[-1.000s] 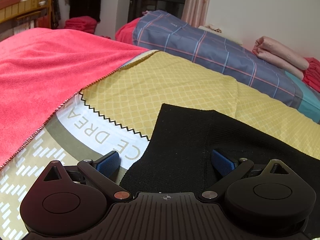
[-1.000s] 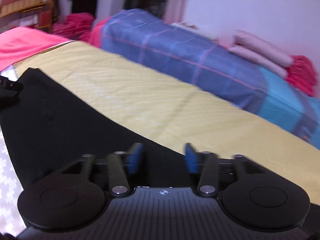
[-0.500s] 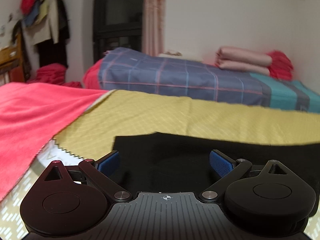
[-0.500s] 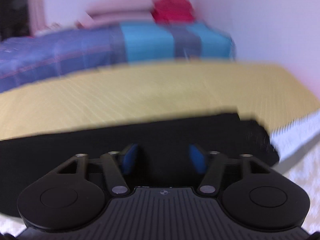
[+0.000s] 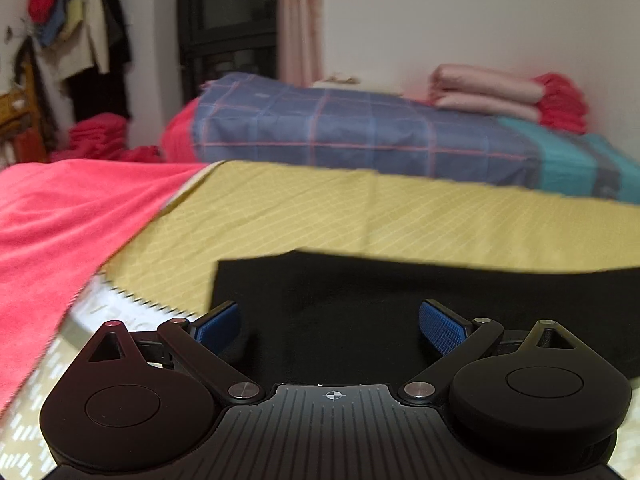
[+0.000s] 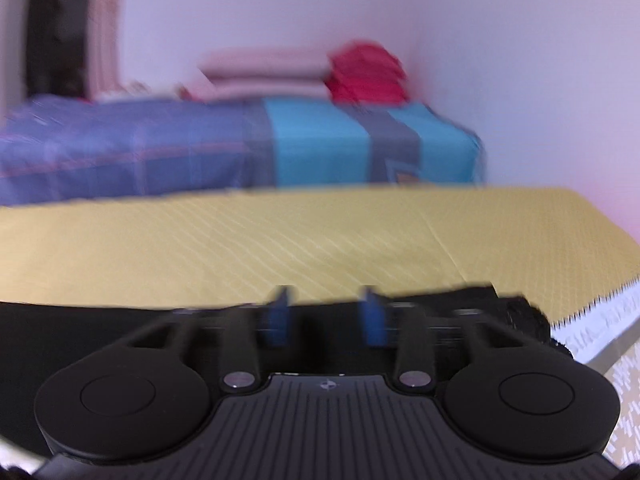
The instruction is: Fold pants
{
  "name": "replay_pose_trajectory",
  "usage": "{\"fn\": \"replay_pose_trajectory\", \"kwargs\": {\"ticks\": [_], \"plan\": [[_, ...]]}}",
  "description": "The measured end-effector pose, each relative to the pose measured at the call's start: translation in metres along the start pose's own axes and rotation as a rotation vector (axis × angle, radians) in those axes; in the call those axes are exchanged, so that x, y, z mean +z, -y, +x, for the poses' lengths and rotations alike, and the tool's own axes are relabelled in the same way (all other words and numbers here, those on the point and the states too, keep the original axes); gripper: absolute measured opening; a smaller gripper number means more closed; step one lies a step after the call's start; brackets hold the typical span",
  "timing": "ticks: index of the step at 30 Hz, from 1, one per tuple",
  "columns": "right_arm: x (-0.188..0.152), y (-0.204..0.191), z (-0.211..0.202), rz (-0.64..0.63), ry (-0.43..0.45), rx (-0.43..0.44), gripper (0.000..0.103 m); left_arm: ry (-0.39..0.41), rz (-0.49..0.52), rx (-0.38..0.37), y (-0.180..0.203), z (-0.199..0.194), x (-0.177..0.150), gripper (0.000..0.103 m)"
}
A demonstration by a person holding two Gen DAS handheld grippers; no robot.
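Observation:
The black pants (image 5: 360, 292) lie flat on the yellow patterned sheet (image 5: 360, 216), stretching left to right. My left gripper (image 5: 330, 326) is open wide, low over the left end of the pants, blue pads on either side of the cloth. In the right wrist view, which is blurred, the pants (image 6: 80, 340) run across the bottom with their right end (image 6: 516, 312) near the sheet's zigzag edge. My right gripper (image 6: 325, 316) is open with a narrower gap, low over the pants' far edge near that end.
A pink-red blanket (image 5: 60, 216) covers the bed at the left. A second bed with a blue plaid and teal cover (image 5: 380, 136) stands behind, with folded pink and red bedding (image 5: 492, 92) on it. Clothes hang at the far left wall (image 5: 80, 40).
Both grippers have dropped low and level with the bed. The right gripper swung to the right end of the pants. The left gripper stays open at the left end.

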State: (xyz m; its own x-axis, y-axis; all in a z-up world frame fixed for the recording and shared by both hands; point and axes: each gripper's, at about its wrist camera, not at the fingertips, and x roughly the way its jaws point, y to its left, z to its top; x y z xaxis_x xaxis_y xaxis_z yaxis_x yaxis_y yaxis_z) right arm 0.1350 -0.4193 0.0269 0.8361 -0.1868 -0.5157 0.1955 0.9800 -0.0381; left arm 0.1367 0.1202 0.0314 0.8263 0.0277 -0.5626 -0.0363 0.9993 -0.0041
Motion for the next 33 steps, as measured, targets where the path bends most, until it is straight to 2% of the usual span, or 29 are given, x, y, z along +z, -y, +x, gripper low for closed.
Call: {"fn": "replay_pose_trajectory", "kwargs": {"ticks": [1, 3, 6, 7, 10, 11, 12, 15, 17, 19, 20, 21, 22, 23, 24, 25, 26, 27, 28, 29, 30, 32, 33], "plan": [[0.0, -0.009, -0.015, -0.016, 0.024, 0.059, 0.075, 0.0, 0.0, -0.035, 0.005, -0.003, 0.006, 0.103], [-0.005, -0.033, -0.041, -0.059, 0.018, 0.245, 0.078, -0.012, 0.024, -0.104, 0.023, -0.003, 0.015, 0.103], [-0.024, -0.084, -0.064, -0.13, -0.077, 0.593, 0.078, -0.103, 0.079, -0.243, 0.056, 0.02, 0.023, 0.103], [-0.032, -0.104, -0.069, -0.167, -0.112, 0.703, 0.078, -0.133, 0.08, -0.27, 0.065, 0.031, 0.023, 0.103], [-0.051, -0.163, -0.075, -0.293, -0.195, 0.906, 0.077, -0.215, 0.052, -0.312, 0.08, 0.071, 0.014, 0.103], [-0.055, -0.181, -0.073, -0.338, -0.214, 0.939, 0.077, -0.204, 0.033, -0.305, 0.078, 0.08, 0.008, 0.103], [-0.058, -0.196, -0.07, -0.378, -0.225, 0.956, 0.077, -0.156, 0.039, -0.308, 0.076, 0.083, 0.003, 0.103], [-0.058, -0.226, -0.051, -0.436, -0.224, 0.958, 0.077, -0.125, 0.052, -0.33, 0.073, 0.082, 0.002, 0.103], [-0.053, -0.237, -0.021, -0.378, -0.31, 1.003, 0.077, -0.122, 0.013, -0.356, 0.066, 0.085, 0.002, 0.103], [-0.054, -0.238, 0.0, -0.207, -0.398, 1.028, 0.077, -0.122, -0.031, -0.383, 0.057, 0.086, 0.003, 0.103], [-0.054, -0.234, 0.0, -0.161, -0.434, 1.119, 0.077, -0.121, -0.046, -0.395, 0.055, 0.086, 0.003, 0.103], [-0.056, -0.234, -0.009, -0.189, -0.457, 1.234, 0.084, -0.121, -0.054, -0.402, 0.054, 0.087, 0.004, 0.103], [-0.059, -0.23, -0.024, -0.256, -0.394, 1.263, 0.085, -0.121, -0.056, -0.403, 0.054, 0.087, 0.004, 0.103], [-0.061, -0.227, -0.033, -0.322, -0.333, 1.258, 0.084, -0.12, -0.052, -0.4, 0.054, 0.088, 0.004, 0.103], [-0.062, -0.225, -0.03, -0.34, -0.339, 1.234, 0.082, -0.119, -0.044, -0.394, 0.055, 0.088, 0.003, 0.103], [-0.06, -0.222, -0.019, -0.29, -0.379, 1.184, 0.081, -0.117, -0.035, -0.386, 0.057, 0.088, 0.003, 0.103], [-0.058, -0.216, -0.003, -0.186, -0.43, 1.143, 0.068, -0.116, -0.027, -0.381, 0.059, 0.088, 0.004, 0.103], [-0.057, -0.209, 0.007, -0.078, -0.473, 1.126, 0.064, -0.115, -0.02, -0.378, 0.059, 0.087, 0.003, 0.103], [-0.058, -0.206, 0.006, -0.047, -0.491, 1.14, 0.065, -0.114, -0.017, -0.377, 0.059, 0.087, 0.003, 0.103], [-0.06, -0.208, -0.006, -0.112, -0.494, 1.186, 0.069, -0.114, -0.018, -0.378, 0.059, 0.087, 0.003, 0.103], [-0.064, -0.211, -0.024, -0.235, -0.484, 1.213, 0.075, -0.114, -0.019, -0.379, 0.059, 0.087, 0.003, 0.103], [-0.067, -0.208, -0.064, -0.494, -0.303, 1.122, 0.074, -0.113, -0.019, -0.378, 0.059, 0.085, 0.002, 0.103], [-0.065, -0.199, -0.075, -0.527, -0.249, 1.099, 0.075, -0.112, -0.016, -0.376, 0.06, 0.085, 0.001, 0.103]]}}
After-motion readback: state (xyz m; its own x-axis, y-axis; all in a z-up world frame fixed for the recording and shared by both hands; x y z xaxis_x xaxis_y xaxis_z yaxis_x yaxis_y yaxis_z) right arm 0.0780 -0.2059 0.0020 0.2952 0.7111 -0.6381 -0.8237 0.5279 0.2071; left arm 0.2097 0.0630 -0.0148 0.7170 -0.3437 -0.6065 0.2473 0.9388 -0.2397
